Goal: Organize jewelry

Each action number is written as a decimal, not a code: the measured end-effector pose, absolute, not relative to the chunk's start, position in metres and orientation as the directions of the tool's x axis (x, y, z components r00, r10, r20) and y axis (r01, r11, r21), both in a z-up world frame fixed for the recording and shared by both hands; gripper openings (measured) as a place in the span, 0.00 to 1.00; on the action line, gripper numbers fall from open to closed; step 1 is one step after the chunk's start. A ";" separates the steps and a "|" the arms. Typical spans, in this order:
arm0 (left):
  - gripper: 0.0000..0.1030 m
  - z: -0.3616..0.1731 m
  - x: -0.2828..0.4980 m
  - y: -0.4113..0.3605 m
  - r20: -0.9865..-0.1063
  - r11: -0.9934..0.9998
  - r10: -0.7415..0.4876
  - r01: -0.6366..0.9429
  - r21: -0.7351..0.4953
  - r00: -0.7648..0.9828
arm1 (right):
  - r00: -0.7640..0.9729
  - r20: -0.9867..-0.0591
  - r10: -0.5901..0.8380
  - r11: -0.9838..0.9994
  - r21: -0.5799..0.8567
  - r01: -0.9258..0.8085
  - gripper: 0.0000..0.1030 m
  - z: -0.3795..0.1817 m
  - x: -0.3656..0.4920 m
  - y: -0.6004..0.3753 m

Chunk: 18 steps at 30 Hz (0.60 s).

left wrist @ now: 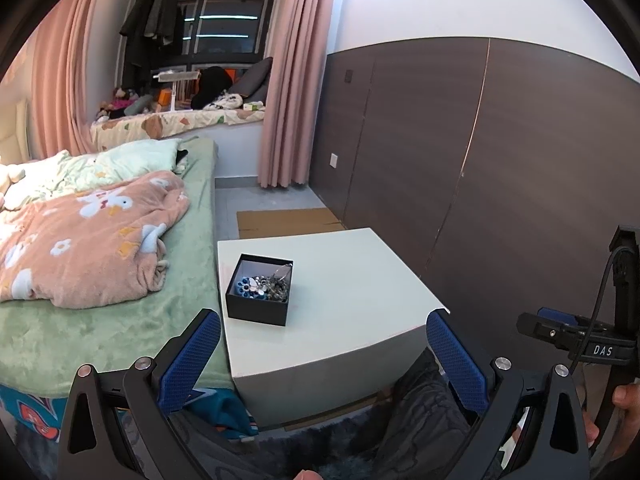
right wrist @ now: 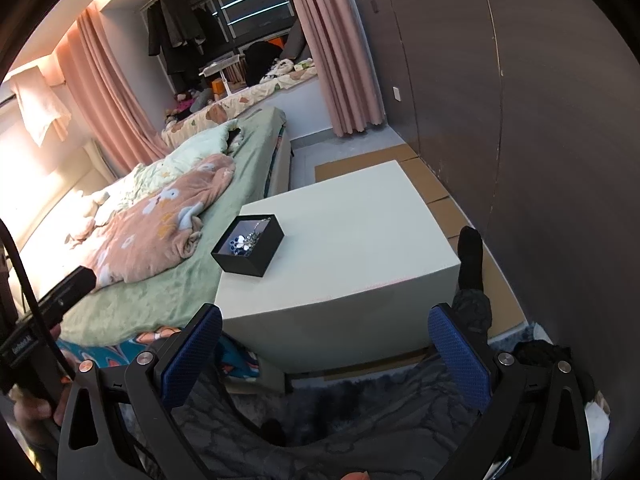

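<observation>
A small black open box (left wrist: 259, 290) sits near the left edge of a white table (left wrist: 352, 280). Inside it lies a tangle of silver and blue jewelry (left wrist: 264, 283). My left gripper (left wrist: 323, 322) stands open in front of the table's near edge, nothing between its blue pads (left wrist: 188, 360). In the right wrist view the same box (right wrist: 248, 245) with the jewelry (right wrist: 246, 239) sits on the table (right wrist: 360, 240). The right gripper (right wrist: 325, 318) is open and empty, short of the table's front face. Each gripper's body shows at the edge of the other view.
A bed (left wrist: 104, 312) with a green sheet and a pink flowered blanket (left wrist: 88, 236) touches the table's left side. A dark wood-panel wall (left wrist: 500, 168) runs along the right. Cardboard (left wrist: 288, 221) lies on the floor behind the table. A person's legs in dark trousers and a sock (right wrist: 470, 256) lie below and right.
</observation>
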<state>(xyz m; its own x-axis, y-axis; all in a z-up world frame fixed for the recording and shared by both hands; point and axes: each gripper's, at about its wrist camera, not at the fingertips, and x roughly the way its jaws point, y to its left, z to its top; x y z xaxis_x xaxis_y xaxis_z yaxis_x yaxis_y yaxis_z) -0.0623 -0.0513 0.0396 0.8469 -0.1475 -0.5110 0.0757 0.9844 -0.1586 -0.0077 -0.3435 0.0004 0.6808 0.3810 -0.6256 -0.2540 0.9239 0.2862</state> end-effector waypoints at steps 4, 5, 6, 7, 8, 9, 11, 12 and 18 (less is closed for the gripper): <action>1.00 0.042 -0.067 -0.053 -0.505 0.984 -0.151 0.081 -0.158 0.850 | 0.684 -0.622 0.382 0.923 0.290 -0.252 1.00 0.001 -0.011 -0.347; 1.00 0.043 -0.068 -0.053 -0.502 0.985 -0.149 0.080 -0.156 0.852 | 0.684 -0.622 0.383 0.923 0.290 -0.253 1.00 0.002 -0.012 -0.347; 1.00 0.043 -0.068 -0.053 -0.500 0.984 -0.150 0.081 -0.156 0.853 | 0.684 -0.621 0.382 0.923 0.290 -0.253 1.00 0.003 -0.012 -0.347; 1.00 0.044 -0.069 -0.053 -0.497 0.984 -0.152 0.084 -0.156 0.854 | 0.684 -0.621 0.383 0.923 0.290 -0.253 1.00 0.003 -0.012 -0.348; 1.00 0.045 -0.070 -0.054 -0.494 0.984 -0.153 0.086 -0.156 0.856 | 0.684 -0.620 0.384 0.922 0.290 -0.255 1.00 0.003 -0.012 -0.348; 1.00 0.046 -0.071 -0.054 -0.491 0.984 -0.153 0.087 -0.156 0.857 | 0.683 -0.621 0.384 0.923 0.290 -0.255 1.00 0.002 -0.012 -0.347; 1.00 0.047 -0.071 -0.054 -0.488 0.983 -0.156 0.089 -0.158 0.859 | 0.682 -0.621 0.386 0.921 0.294 -0.254 1.00 0.004 -0.012 -0.347; 1.00 0.047 -0.072 -0.054 -0.488 0.983 -0.158 0.091 -0.159 0.859 | 0.681 -0.621 0.388 0.921 0.296 -0.255 1.00 0.004 -0.012 -0.348; 1.00 0.048 -0.072 -0.054 -0.488 0.983 -0.160 0.091 -0.162 0.858 | 0.672 -0.625 0.398 0.916 0.307 -0.257 1.00 0.006 -0.013 -0.350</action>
